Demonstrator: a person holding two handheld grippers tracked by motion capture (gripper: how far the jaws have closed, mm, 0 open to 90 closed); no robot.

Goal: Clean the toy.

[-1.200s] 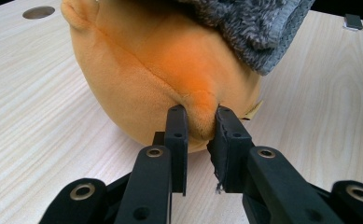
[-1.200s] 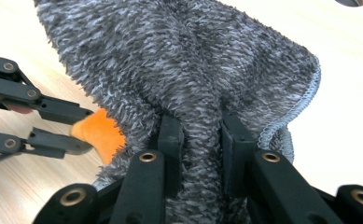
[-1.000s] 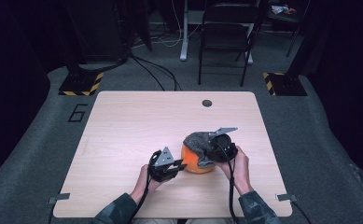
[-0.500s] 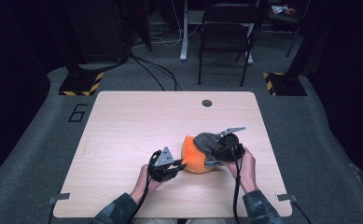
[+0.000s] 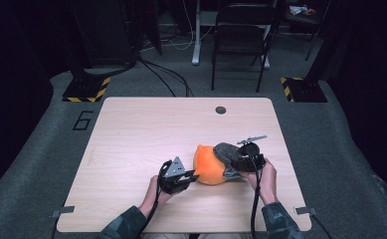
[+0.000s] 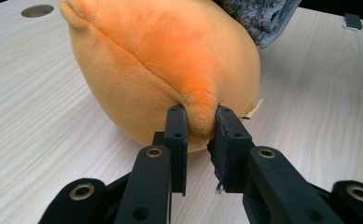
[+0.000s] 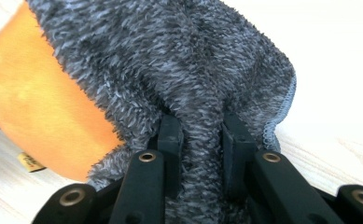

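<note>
On the near half of the table [image 5: 131, 129], the left gripper [image 5: 185, 177] is pinching a fold of the orange plush [image 5: 208, 164] at its near-left side. The left gripper view is showing that clamp plainly, both jaws biting a ridge of fabric beside a seam; from above the jaw tips are merging with the plush and are hard to read. A small tag [image 6: 254, 109] is peeking out beneath the plush, its print too small to read.

A grey cloth [image 5: 226, 152] is draping over the plush's right side. The right gripper [image 5: 238, 160] is clamping a bunched fold of it, as the right gripper view makes clear; from above, its jaws are lying buried in the cloth.
</note>
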